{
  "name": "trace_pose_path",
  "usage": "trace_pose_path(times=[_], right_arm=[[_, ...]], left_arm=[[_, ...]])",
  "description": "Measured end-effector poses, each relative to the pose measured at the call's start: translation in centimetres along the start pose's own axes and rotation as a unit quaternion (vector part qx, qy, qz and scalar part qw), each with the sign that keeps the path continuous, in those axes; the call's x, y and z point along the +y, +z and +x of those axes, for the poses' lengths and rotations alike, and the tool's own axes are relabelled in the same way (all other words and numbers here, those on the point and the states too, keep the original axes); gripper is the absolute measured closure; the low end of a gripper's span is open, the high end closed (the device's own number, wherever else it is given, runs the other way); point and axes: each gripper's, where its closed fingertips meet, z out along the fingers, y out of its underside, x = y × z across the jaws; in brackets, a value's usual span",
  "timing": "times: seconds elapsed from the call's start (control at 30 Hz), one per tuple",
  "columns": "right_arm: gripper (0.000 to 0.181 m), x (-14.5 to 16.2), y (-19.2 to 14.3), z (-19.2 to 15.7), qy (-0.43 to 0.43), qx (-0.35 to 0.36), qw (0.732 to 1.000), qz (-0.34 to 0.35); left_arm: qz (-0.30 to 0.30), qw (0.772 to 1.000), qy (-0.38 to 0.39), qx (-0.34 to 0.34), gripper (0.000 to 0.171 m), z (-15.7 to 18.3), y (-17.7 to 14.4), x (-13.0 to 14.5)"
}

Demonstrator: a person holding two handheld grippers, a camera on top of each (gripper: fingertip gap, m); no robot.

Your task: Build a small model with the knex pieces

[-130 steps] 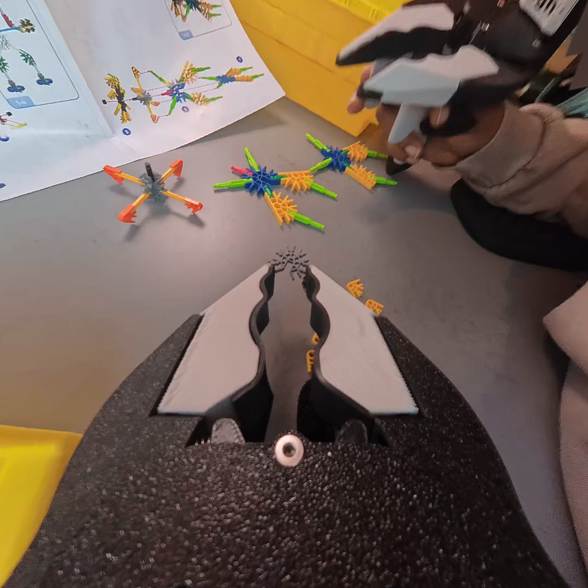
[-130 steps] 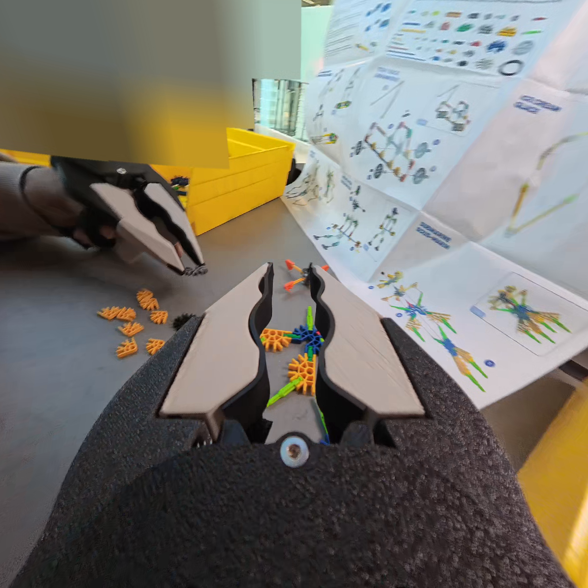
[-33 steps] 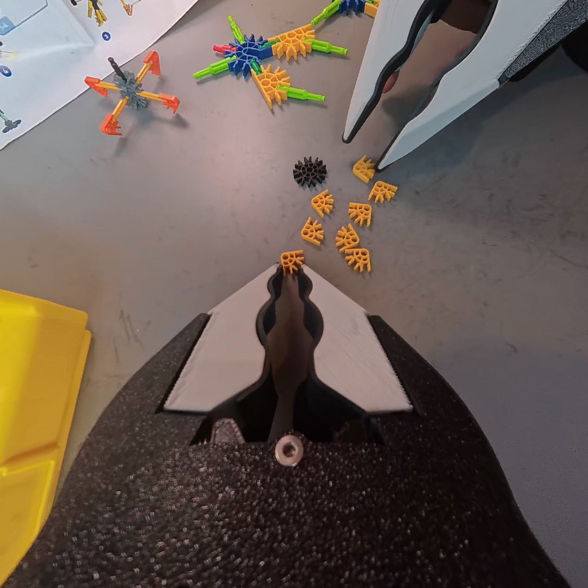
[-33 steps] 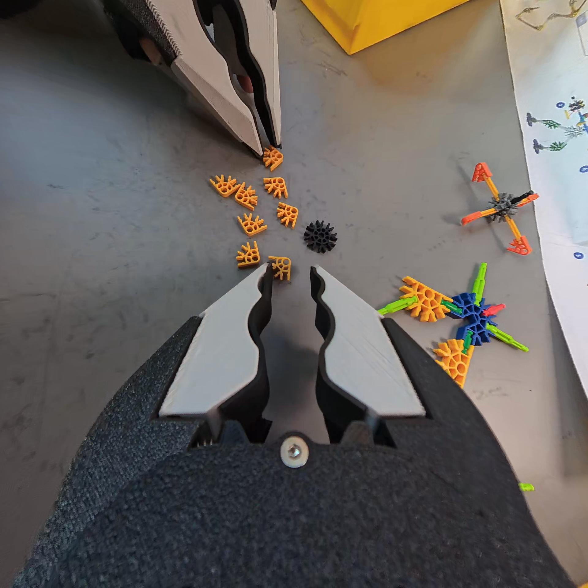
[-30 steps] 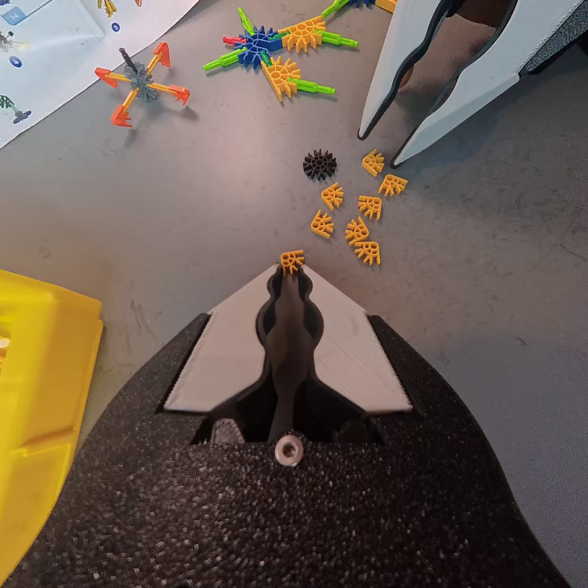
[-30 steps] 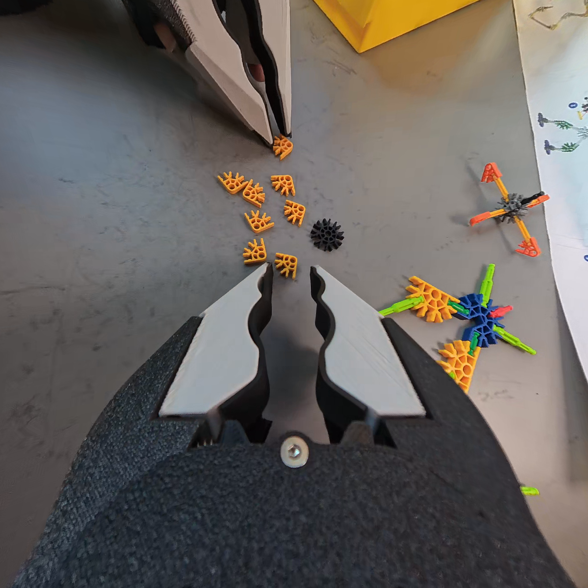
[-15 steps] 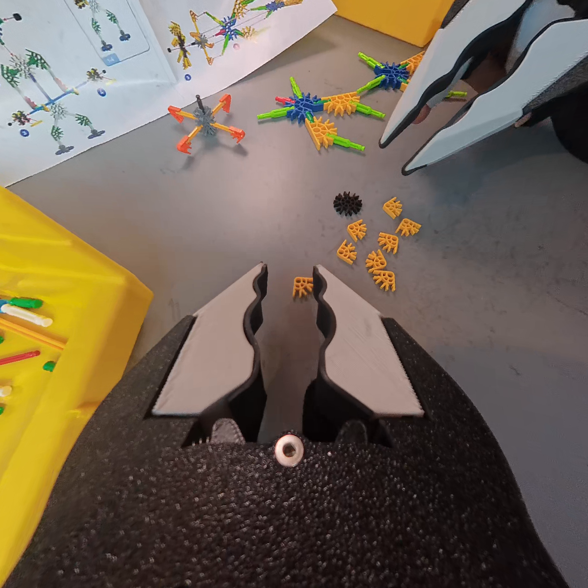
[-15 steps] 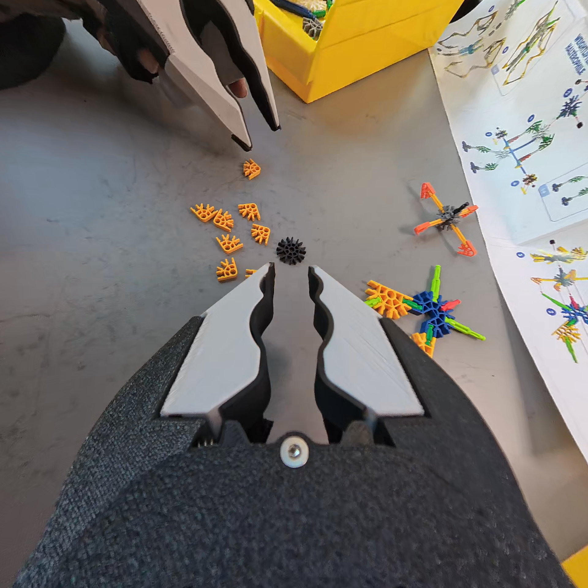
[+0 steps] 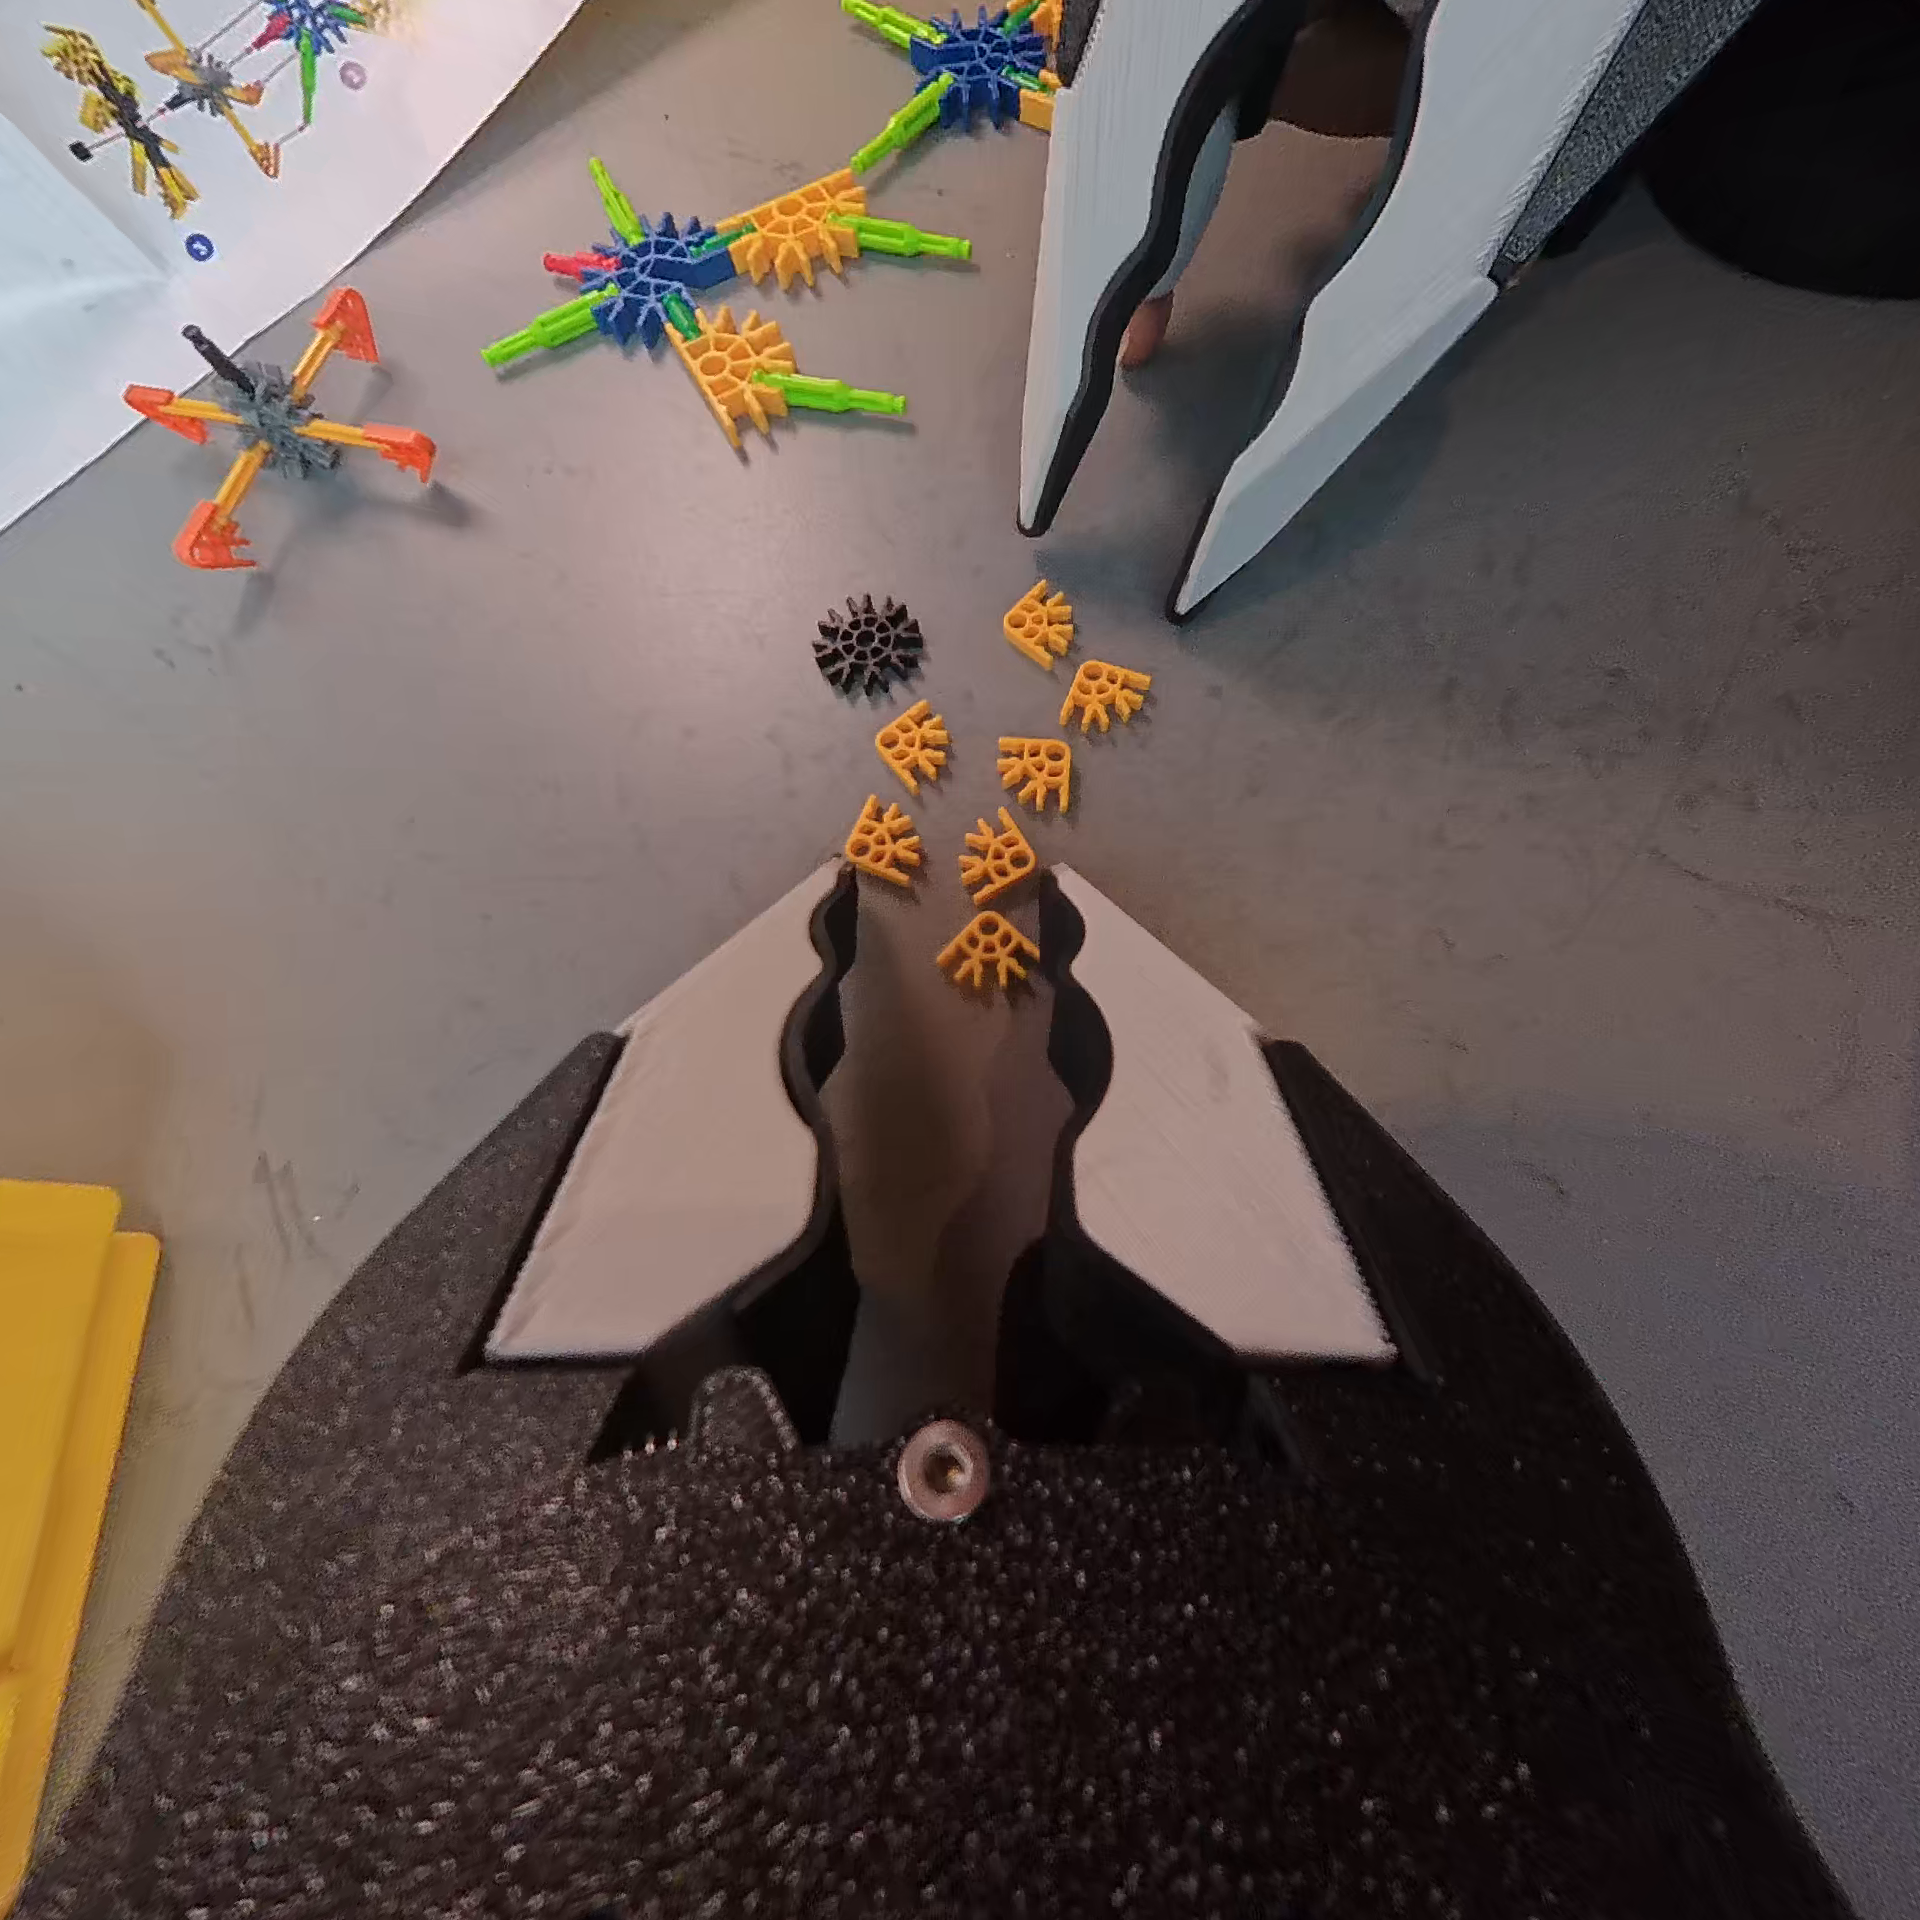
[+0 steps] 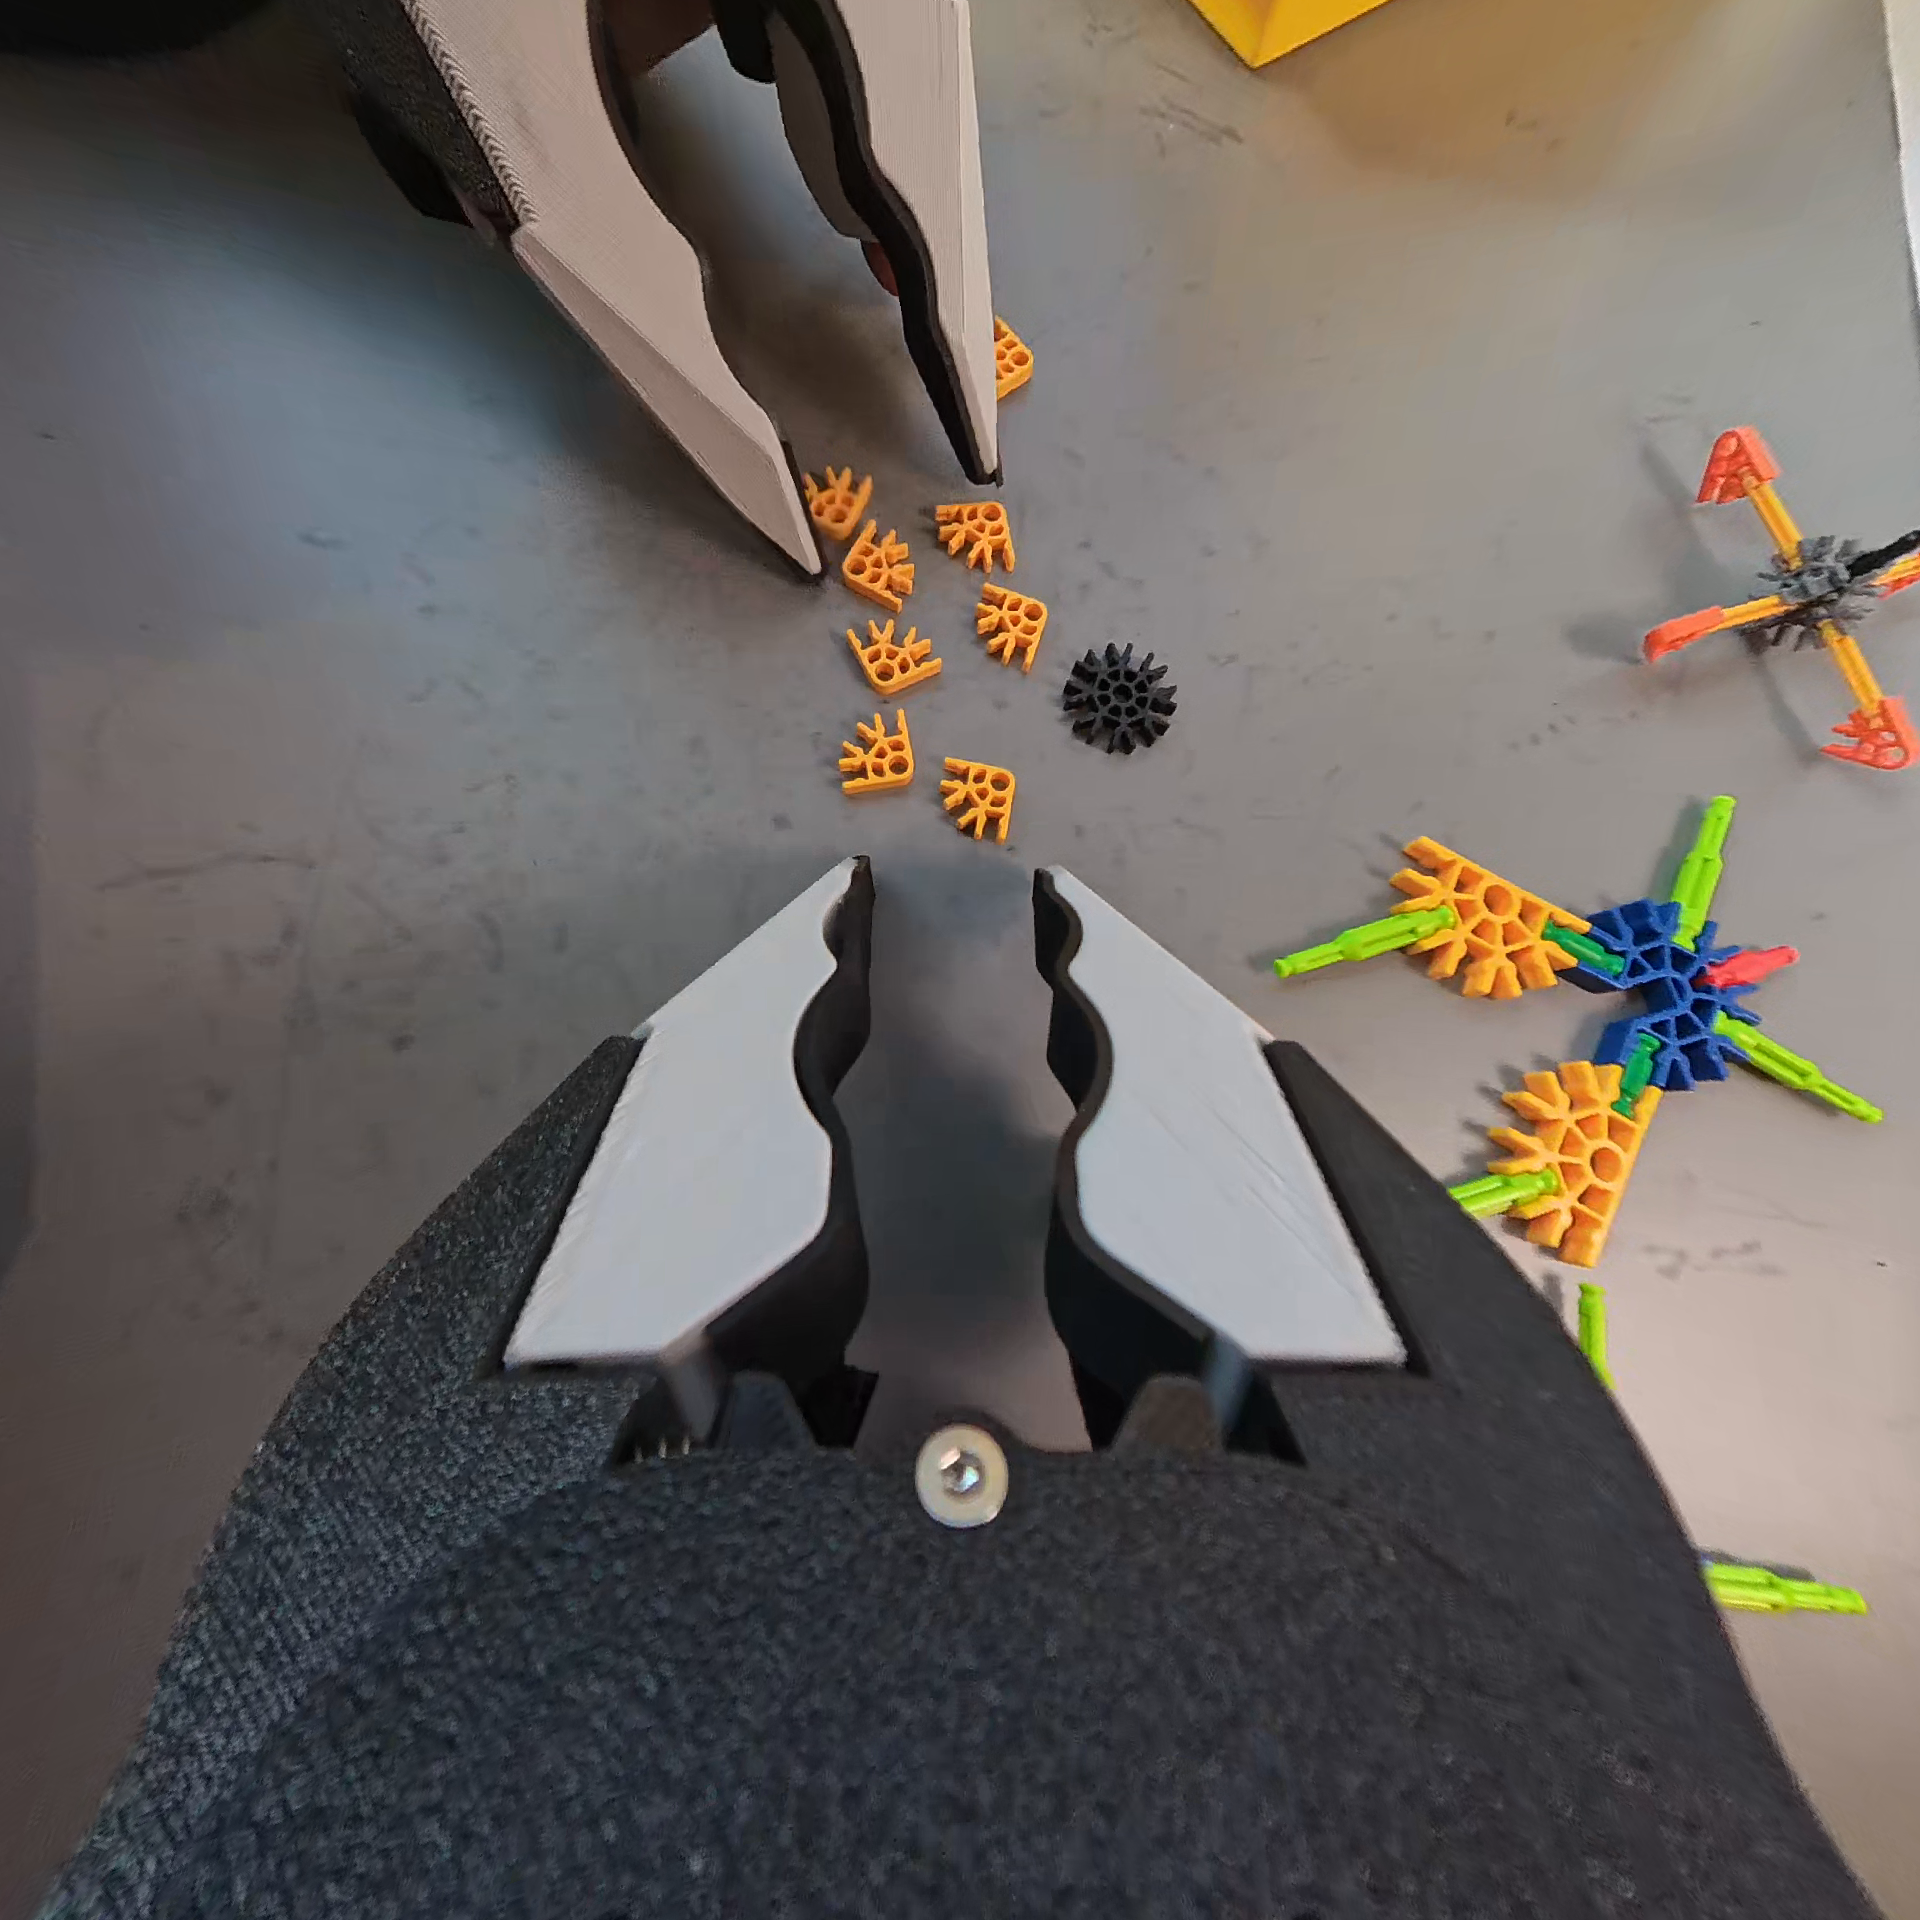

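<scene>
Several small orange connectors (image 9: 1034, 769) lie in a cluster on the grey table (image 9: 520, 831), with a black round connector (image 9: 868, 644) beside them. My left gripper (image 9: 948, 883) is open and low over the near end of the cluster. One orange connector (image 9: 987, 948) lies loose between its fingers. My right gripper (image 10: 948, 873) is open and empty, just short of the nearest orange connector (image 10: 979, 795). Each gripper shows in the other's view: the right one (image 9: 1103, 569) and the left one (image 10: 896, 522), both open, facing each other across the cluster (image 10: 894, 655).
A blue, orange and green spoked assembly (image 9: 717, 281) and an orange-and-grey cross (image 9: 275, 426) lie beyond the cluster. An instruction sheet (image 9: 62, 260) covers the far left. Yellow bins stand at the table's edges (image 9: 52, 1351) (image 10: 1278, 26). Loose green rods (image 10: 1782, 1595) lie at the right. Tip to tip, the grippers are about 8 cm apart. The orange-and-grey cross (image 9: 275, 426) is about 15 cm from both grippers' fingertips. Seen from the right wrist view (image 10: 1797, 570) as well.
The left gripper, shut on an orange connector a second ago, has opened and let it go. Both grippers have since dropped lower and closer to the cluster.
</scene>
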Motion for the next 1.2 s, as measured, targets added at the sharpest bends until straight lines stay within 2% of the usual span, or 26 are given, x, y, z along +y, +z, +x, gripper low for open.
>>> trace_pose_path(times=[0.2, 0.33, 0.5, 0.6, 0.7, 0.97, 1.2], right_arm=[[0.156, -0.4, 0.5, 0.7, 0.028, 0.019, 0.999, -0.001], [0.159, -0.5, 0.6, 0.7, 0.019, 0.022, 1.0, -0.003], [0.165, -0.7, 0.8, 0.5, 0.009, 0.013, 1.0, -0.004], [0.172, -0.7, 0.8, 0.1, -0.006, 0.007, 1.0, -0.006], [0.173, -0.8, 0.8, 0.0, -0.009, 0.009, 1.0, -0.007], [0.173, -1.6, 1.5, -1.3, -0.027, -0.001, 1.0, 0.003], [0.166, -2.0, 1.6, -1.4, -0.03, 0.0, 0.999, 0.015]], left_arm=[[-0.004, 0.999, -0.029, -0.02, 0.148, -1.5, -0.3, 0.5], [0.014, 0.999, -0.043, -0.029, 0.147, -2.2, -0.8, 0.1], [0.036, 0.999, -0.037, 0.003, 0.135, -1.1, -0.7, -0.9], [0.022, 1.0, -0.013, 0.014, 0.123, -0.1, 0.1, -1.0], [0.006, 1.0, -0.001, 0.015, 0.12, 0.3, 0.9, -0.9], [-0.002, 0.999, -0.033, 0.012, 0.141, -0.4, 1.0, -0.6], [-0.002, 0.998, -0.054, -0.035, 0.143, -2.4, 0.3, -0.1]])
